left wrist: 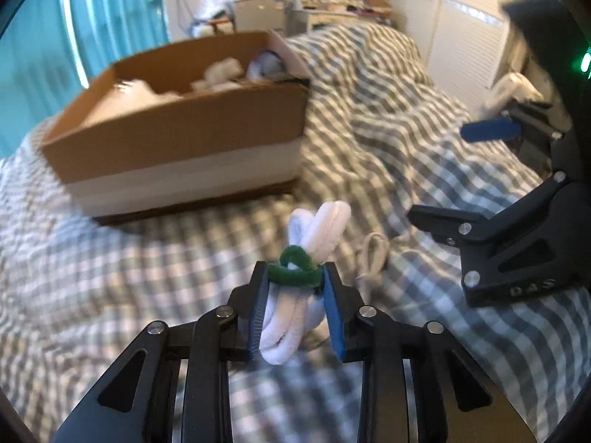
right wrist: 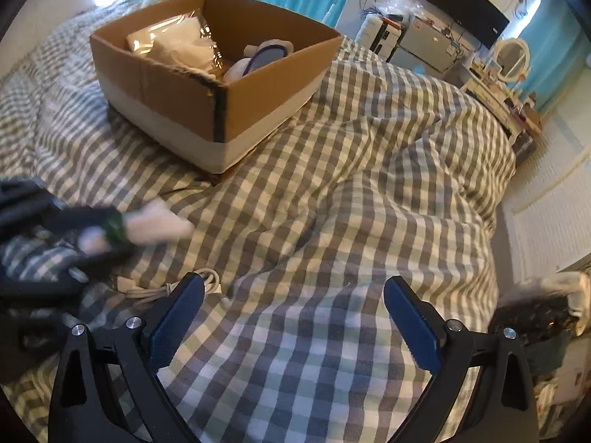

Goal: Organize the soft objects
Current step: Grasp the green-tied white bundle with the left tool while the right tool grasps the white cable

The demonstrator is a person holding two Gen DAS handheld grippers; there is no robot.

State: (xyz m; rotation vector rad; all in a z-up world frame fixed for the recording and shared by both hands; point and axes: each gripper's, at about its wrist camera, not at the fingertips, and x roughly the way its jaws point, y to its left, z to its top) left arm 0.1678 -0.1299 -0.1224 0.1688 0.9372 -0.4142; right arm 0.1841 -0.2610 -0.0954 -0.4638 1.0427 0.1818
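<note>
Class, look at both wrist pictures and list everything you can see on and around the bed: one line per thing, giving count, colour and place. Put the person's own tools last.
Bundle of fuzzy stems: one, white with a green tie, between the left claw's pads.
Cardboard box: one, brown with a pale lower band, on the bed, holding pale soft items.
Checked cover: one, grey and white, spread over the bed.
Cord: one, off-white, coiled on the cover near the right claw.
Curtains: teal, behind the box.
Screen: one, black, on the far wall.
Left claw: closed on the bundle.
Right claw: open, empty, above the cover.
</note>
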